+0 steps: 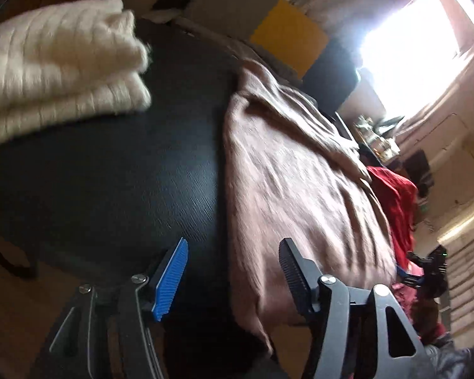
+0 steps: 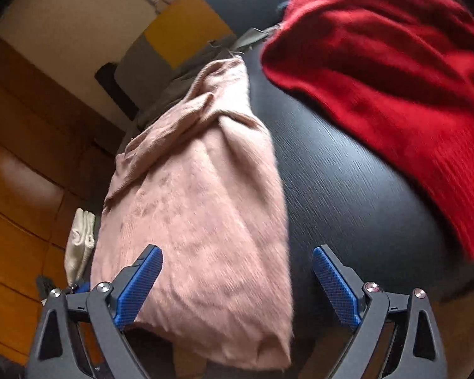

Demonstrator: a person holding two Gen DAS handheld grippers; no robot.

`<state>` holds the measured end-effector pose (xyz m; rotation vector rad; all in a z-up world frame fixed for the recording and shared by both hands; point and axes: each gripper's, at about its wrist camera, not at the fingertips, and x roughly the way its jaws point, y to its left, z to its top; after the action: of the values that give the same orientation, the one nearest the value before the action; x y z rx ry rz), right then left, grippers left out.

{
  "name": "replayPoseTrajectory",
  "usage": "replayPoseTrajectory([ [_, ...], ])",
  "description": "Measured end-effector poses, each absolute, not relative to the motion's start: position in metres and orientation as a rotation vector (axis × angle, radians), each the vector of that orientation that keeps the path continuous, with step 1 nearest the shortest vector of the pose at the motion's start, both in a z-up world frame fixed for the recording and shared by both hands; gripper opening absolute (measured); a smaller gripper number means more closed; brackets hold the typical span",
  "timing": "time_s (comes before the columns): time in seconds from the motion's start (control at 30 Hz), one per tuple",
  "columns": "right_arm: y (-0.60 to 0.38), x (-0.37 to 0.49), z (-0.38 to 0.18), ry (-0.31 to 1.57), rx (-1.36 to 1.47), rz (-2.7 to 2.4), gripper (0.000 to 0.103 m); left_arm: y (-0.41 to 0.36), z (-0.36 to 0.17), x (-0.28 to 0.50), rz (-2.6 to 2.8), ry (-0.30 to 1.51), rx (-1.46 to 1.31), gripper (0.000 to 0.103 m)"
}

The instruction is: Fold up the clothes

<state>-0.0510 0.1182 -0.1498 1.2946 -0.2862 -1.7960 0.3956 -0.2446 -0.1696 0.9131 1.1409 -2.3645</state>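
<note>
Left gripper [image 1: 233, 279]: jaws spread wide, nothing between them. One finger carries a blue ribbed pad [image 1: 170, 281], the other shows its black ribbed face [image 1: 295, 271]. It sits at the bottom of the left wrist frame, over the dark wood-grain table [image 1: 110, 173] and the near edge of the dusty-pink knit sweater [image 1: 300, 183].

Pink sweater in the left view: runs from centre to lower right, wrinkled, lying flat on the table, its lower end draping past the table's near edge. Folded cream ribbed knit [image 1: 57, 69] sits upper left on the same table, well apart from the pink one. Red knit garment [image 1: 395, 202] is at right, just beyond the pink sweater; contact unclear due to blur.

Right gripper [image 2: 237, 279]: jaws also wide apart, holding nothing. Both blue textured pads [image 2: 140, 284] visible at the bottom of the frame. The left-of-frame finger overlaps the pink sweater [image 2: 199, 205]; the other is over bare table [image 2: 347, 183].

Right view: pink sweater fills centre-left as a long strip, ribbed hem at the top. Red garment [image 2: 395, 72] is upper right, a strip of table between it and the pink one. Cream knit [image 2: 80, 240] is a sliver at lower left.

Both frames motion-blurred.
</note>
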Motion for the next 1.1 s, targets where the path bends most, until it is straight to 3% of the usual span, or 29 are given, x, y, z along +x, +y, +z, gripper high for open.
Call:
replayPoseTrajectory([
  [0.17,0.131,-0.044,-0.166,-0.438,1.329,-1.602,0.102,-0.217,-0.171,0.382,-2.361,1.094,1.059,0.063],
  [0.4,0.143,-0.045,-0.194,-0.666,1.324,-1.377,0.103,-0.208,-0.172,0.378,-2.282,1.249,1.029,0.062],
  [0.53,0.137,-0.038,-0.201,-0.686,1.314,-1.299,0.103,-0.206,-0.172,0.37,-2.302,1.217,1.04,0.06],
  [0.63,0.138,-0.034,-0.204,-0.685,1.271,-1.316,0.103,-0.204,-0.173,0.364,-2.31,1.198,1.049,0.069],
  [0.7,0.142,-0.027,-0.202,-0.664,1.214,-1.337,0.103,-0.206,-0.173,0.357,-2.346,1.2,1.056,0.084],
  [0.87,0.132,-0.022,-0.198,-0.562,1.225,-1.376,0.102,-0.201,-0.17,0.348,-2.334,1.118,1.128,0.087],
  [0.93,0.13,-0.021,-0.193,-0.499,1.265,-1.433,0.087,-0.202,-0.169,0.347,-2.323,1.121,1.132,0.088],
  [0.97,0.131,-0.021,-0.194,-0.478,1.286,-1.454,0.062,-0.205,-0.169,0.347,-2.32,1.136,1.128,0.086],
  [1.0,0.133,-0.022,-0.196,-0.461,1.307,-1.473,0.016,-0.208,-0.17,0.352,-2.307,1.159,1.114,0.078],
  [1.03,0.136,-0.022,-0.198,-0.444,1.328,-1.491,0.006,-0.211,-0.172,0.357,-2.29,1.184,1.097,0.07],
  [1.1,0.137,-0.022,-0.206,-0.445,1.339,-1.509,0.006,-0.218,-0.176,0.368,-2.257,1.233,1.063,0.039],
])
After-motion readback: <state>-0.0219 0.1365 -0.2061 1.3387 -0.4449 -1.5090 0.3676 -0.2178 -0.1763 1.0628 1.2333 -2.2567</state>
